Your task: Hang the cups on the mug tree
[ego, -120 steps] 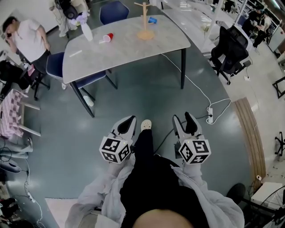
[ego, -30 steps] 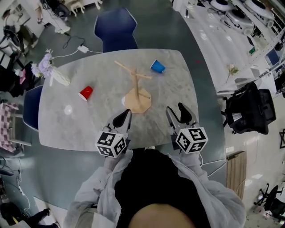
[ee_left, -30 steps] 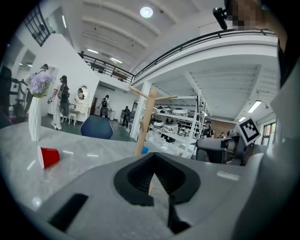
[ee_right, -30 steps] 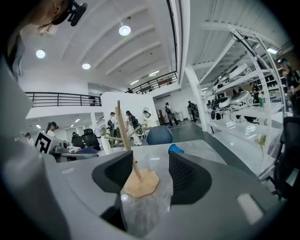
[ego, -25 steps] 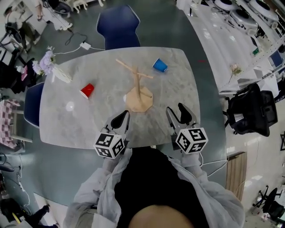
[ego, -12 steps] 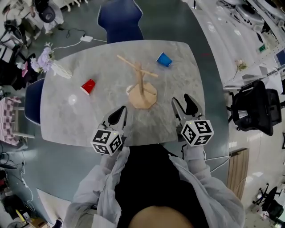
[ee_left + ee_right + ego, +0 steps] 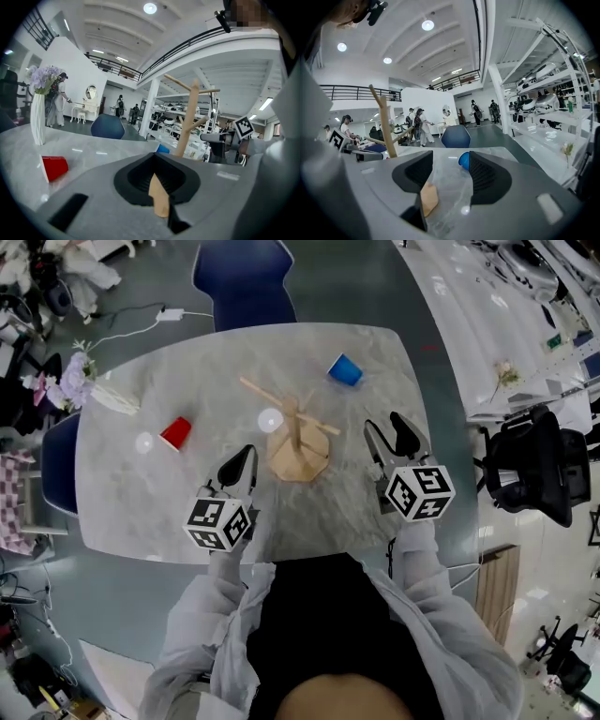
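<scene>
Left gripper [image 7: 241, 459] closed, right gripper [image 7: 386, 429] spread, empty

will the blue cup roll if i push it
Probably: the blue cup lies on its side on the smooth table, so a push would likely roll it. It looks like a thin party cup, so it is likely light and easy to squash.

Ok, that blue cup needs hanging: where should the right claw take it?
Probably across its curved side wall, coming from the table's near edge. The blue cup lies on its side beyond the open right claw, so that wall is exposed. I cannot tell which end is the mouth.
</scene>
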